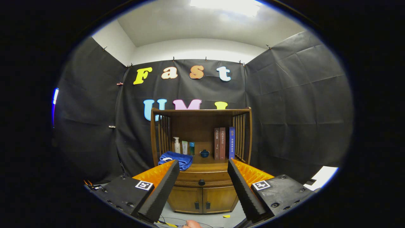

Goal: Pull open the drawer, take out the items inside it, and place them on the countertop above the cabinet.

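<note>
Creased black cloth is hung on clips around the booth, with a white wall band and ceiling seen above it. Against the rear cloth a wooden cabinet (202, 158) is stood, brown and smoothly finished, with slatted side panels enclosing an open shelf. Its countertop (207, 166) is formed by the floor of that shelf. On the countertop, from the cabinet's left side, a folded blue towel (176, 160) of soft pile, a white pump bottle (177, 145), two small tubes (188, 148), a small dark blue lidded pot (204, 153) and three upright books (224, 143) are set. Directly beneath the countertop the drawer (202, 182) is found fully closed, a shallow curved-front panel fitted with one round dark knob (201, 182). Below the drawer two plain doors (202, 199) with dark pulls are shut. The gripper (201, 179) is held well short of the cabinet, its ridged, foam-like fingers (164, 186) spread wide apart and grasping nothing; the drawer knob is framed between them. A fingertip of a hand (191, 224) is seen low down, below the cabinet doors, near some cables on the pale floor (218, 218).
</note>
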Demonstrator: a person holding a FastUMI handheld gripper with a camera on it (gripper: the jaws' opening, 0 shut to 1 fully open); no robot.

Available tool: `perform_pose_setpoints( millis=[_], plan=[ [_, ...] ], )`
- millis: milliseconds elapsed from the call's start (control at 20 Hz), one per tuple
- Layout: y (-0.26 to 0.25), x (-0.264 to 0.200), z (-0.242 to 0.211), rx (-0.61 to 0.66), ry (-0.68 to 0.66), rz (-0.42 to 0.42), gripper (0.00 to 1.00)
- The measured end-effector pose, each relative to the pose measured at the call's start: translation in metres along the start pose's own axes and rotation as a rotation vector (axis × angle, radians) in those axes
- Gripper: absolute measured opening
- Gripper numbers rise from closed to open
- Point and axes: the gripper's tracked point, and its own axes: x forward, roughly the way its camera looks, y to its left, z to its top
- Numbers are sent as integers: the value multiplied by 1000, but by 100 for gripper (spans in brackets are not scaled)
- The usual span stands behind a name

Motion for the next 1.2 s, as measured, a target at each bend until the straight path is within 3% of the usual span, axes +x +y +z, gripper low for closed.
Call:
perform_pose_setpoints(
  millis=[1200],
  plan=[
    [-2,13,-14,12,7,-11,98]
  ],
)
